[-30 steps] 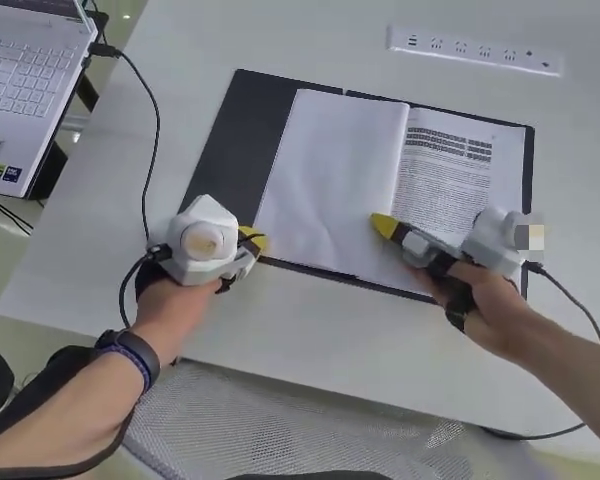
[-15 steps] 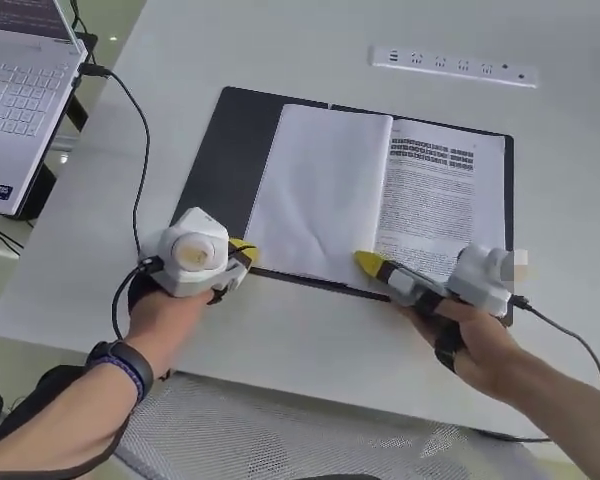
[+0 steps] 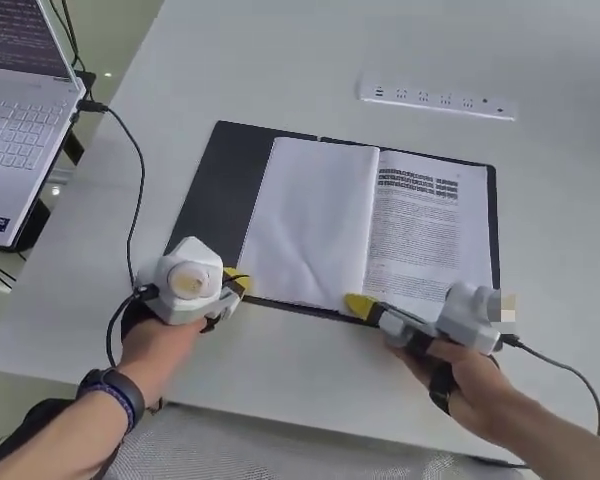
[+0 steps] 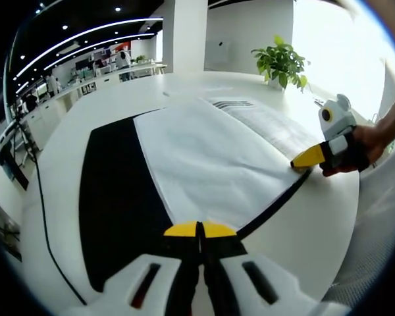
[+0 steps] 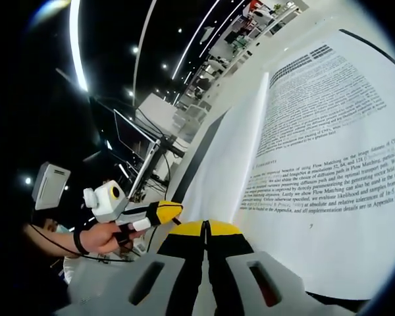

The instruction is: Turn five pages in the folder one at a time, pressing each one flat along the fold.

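The folder (image 3: 218,190) lies open near the table's (image 3: 280,60) front edge. My left gripper (image 3: 236,282), jaws pressed together, sits at its near left corner; my right gripper (image 3: 357,303), jaws also together, points at the near end of the fold

Right-hand page (image 5: 316,131) of the folder (image 3: 220,190) - dense print, mostly too small to read. In the right gripper view the lower paragraph gives "Flow Matching" and "Appendix". Laptop screen (image 3: 15,30) text - illegible.
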